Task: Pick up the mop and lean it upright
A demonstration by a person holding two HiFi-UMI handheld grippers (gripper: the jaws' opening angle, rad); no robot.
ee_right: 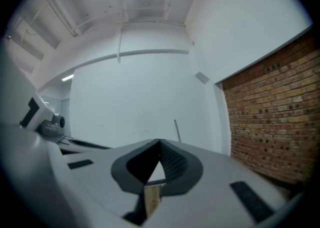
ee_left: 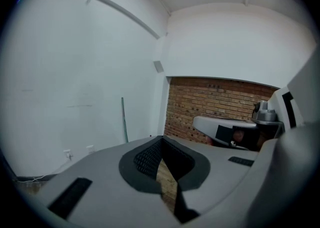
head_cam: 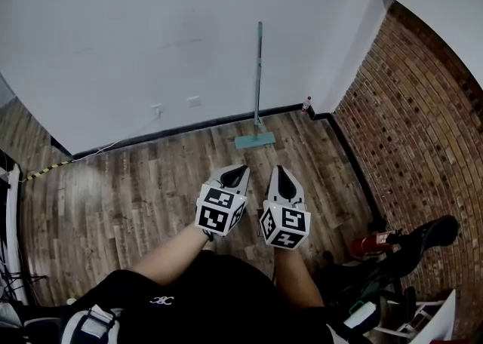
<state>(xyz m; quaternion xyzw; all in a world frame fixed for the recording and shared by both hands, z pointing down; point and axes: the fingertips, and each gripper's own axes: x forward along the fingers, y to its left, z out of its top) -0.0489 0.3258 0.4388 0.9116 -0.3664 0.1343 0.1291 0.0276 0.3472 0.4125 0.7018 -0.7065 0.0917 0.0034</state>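
The mop (head_cam: 258, 78) stands upright with its teal handle leaning on the white wall and its flat head (head_cam: 254, 140) on the wood floor. It is also a thin pole in the left gripper view (ee_left: 123, 120) and the right gripper view (ee_right: 176, 131). My left gripper (head_cam: 241, 171) and right gripper (head_cam: 281, 172) hang side by side over the floor, well short of the mop. Each pair of jaws meets at the tip with nothing between them (ee_left: 162, 140) (ee_right: 160, 143).
A brick wall (head_cam: 423, 131) runs along the right. A small bottle (head_cam: 306, 103) stands in the corner beside the mop. A red extinguisher (head_cam: 370, 244) and black equipment (head_cam: 423, 241) lie at the lower right. Wall sockets (head_cam: 175, 105) and a cable sit left of the mop.
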